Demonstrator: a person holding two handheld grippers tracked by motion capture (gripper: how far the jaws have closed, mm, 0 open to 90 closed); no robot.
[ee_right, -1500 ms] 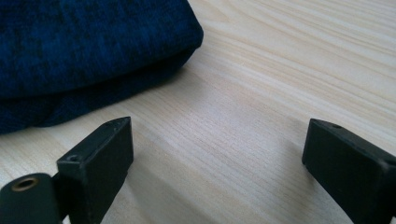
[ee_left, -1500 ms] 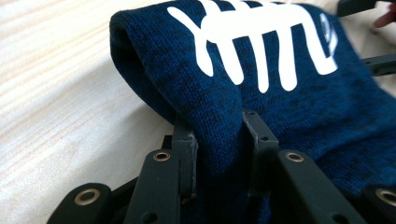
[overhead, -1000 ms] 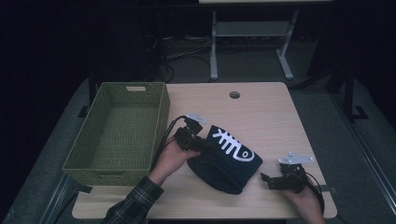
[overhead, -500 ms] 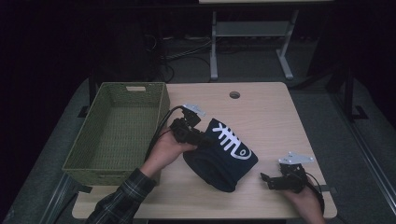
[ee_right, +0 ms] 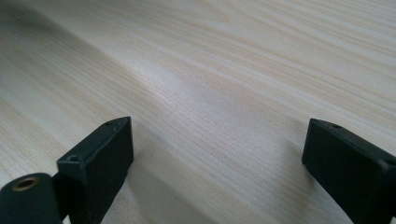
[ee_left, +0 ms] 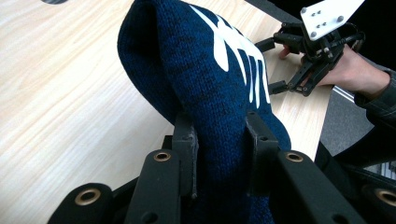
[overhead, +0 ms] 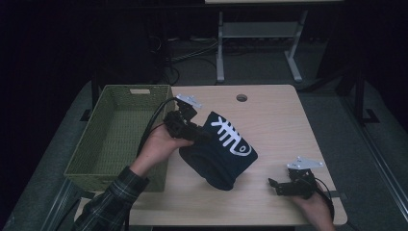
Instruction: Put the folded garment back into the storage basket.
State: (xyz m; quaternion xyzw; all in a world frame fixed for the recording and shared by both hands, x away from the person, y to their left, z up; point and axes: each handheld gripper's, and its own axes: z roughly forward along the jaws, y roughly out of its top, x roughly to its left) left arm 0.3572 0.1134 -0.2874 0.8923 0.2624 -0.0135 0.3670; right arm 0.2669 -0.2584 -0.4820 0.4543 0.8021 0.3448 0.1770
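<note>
While the left gripper has its two fingers pressed into a thick fold of the dark blue knit sweater, the job looks only begun: I judge that the garment is meant for the green woven basket, which holds nothing yet. One end of the sweater hangs from the fingers, clear of the wooden table, while its lower end seems to rest on the tabletop beyond them, toward the right gripper. Left to do, by my reading: raise it free, carry it over the basket rim just behind the left hand, and let go.

From the high view, the basket, the white fish-bone print and both hands can be placed relative to each other. Up close, the left gripper view reveals how the cloth bulges between the fingers. From the right gripper view come that tool's fingers, set wide apart over bare wood with nothing between them.
</note>
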